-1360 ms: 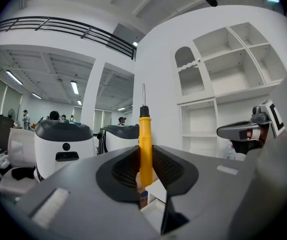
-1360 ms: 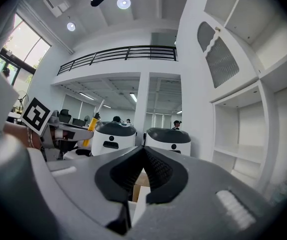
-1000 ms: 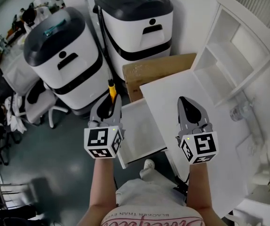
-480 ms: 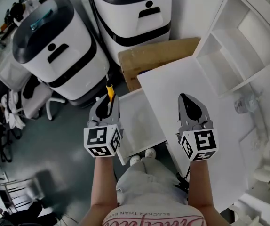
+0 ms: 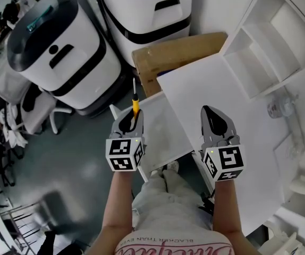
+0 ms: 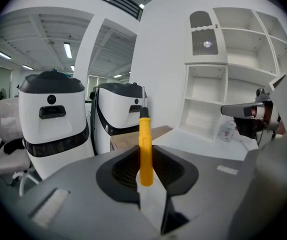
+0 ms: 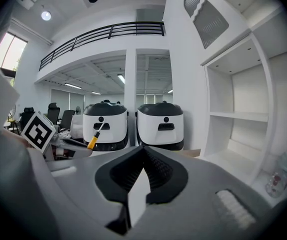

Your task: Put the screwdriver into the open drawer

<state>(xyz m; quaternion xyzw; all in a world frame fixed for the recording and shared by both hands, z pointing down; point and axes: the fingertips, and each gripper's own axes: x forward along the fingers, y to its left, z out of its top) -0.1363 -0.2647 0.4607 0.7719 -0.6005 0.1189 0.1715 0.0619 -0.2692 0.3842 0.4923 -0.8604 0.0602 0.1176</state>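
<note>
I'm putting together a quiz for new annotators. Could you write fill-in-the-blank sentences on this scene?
1. The screwdriver has a ____ handle.
2. Of the left gripper and the right gripper, only the ____ one holds anything.
3. The white drawer stands ____.
4. Beyond it stand ____ white machines with black lids.
Missing words: yellow; left; open; two.
</note>
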